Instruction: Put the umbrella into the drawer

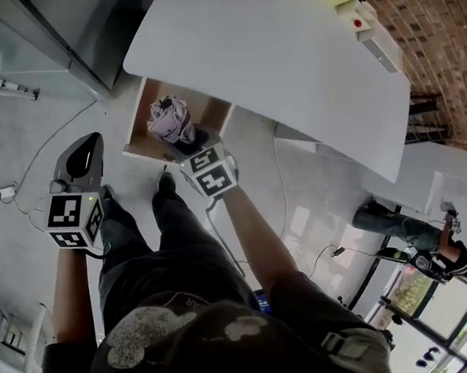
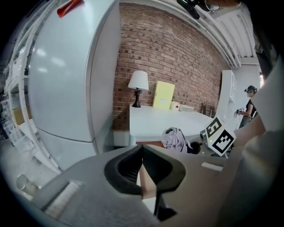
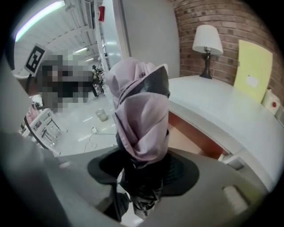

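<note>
The left gripper (image 2: 142,150) is nearest, low at the person's side. Its jaws are closed together and there is nothing between them. The right gripper (image 3: 143,170) is a little further forward. Its jaws are clamped on the dark lower part of the umbrella (image 3: 142,119), and the folded lilac cloth stands up from the jaws, loose and somewhat puffed.

In the head view the umbrella is over the open drawer (image 1: 212,110), near its front. I cannot tell if it already touches the bottom. The drawer has a wooden inside and is pulled out from under a white table (image 1: 272,59), whose top reaches over the back part of it. Behind are a lamp (image 3: 207,44) and a brick wall (image 3: 230,22).

I think the main risk is the loose cloth: it may catch on the drawer's wall or on the table's edge when the umbrella goes down. If the jaws open too early, while it leans on the front rim, it may tip out to the floor. Also, if it lies upright or crosswise, the drawer perhaps cannot close.
</note>
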{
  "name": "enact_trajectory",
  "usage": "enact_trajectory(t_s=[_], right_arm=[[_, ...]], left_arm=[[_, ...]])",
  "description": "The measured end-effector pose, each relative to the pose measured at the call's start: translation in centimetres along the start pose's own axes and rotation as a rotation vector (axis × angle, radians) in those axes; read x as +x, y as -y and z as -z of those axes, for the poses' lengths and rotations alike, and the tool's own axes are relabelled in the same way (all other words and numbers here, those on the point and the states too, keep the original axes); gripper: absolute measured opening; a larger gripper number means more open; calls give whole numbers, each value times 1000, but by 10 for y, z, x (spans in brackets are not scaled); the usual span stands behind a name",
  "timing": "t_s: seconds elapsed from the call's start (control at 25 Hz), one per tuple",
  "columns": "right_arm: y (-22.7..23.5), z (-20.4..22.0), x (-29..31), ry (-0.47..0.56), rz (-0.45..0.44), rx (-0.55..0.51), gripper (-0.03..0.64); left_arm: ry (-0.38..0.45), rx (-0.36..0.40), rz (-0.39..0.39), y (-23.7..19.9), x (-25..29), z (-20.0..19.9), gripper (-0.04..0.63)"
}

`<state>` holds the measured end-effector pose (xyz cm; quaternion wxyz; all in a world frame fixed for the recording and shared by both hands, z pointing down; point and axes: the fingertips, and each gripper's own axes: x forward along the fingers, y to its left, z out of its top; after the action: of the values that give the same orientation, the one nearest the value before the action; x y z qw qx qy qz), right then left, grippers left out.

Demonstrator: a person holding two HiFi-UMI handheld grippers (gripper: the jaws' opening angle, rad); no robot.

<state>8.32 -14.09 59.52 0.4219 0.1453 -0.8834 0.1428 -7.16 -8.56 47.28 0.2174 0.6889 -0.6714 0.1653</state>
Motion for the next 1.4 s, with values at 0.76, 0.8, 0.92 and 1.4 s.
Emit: enact_trajectory(t_s=[0.76,0.8,0.92,1.4], right_arm=[[48,61,148,-150,53,83,238],[51,64,153,-158,55,89,238],[57,75,166,-185,65,95,238],[69,96,206,-267,88,59,239]], left_arm=[[-54,-122,-124,-42,25,82,11],[-54,-130,-131,-44,26,85,11],[-35,-149,-149,-49,30,88,11],[-84,-231,-123,-40,44,127,11]])
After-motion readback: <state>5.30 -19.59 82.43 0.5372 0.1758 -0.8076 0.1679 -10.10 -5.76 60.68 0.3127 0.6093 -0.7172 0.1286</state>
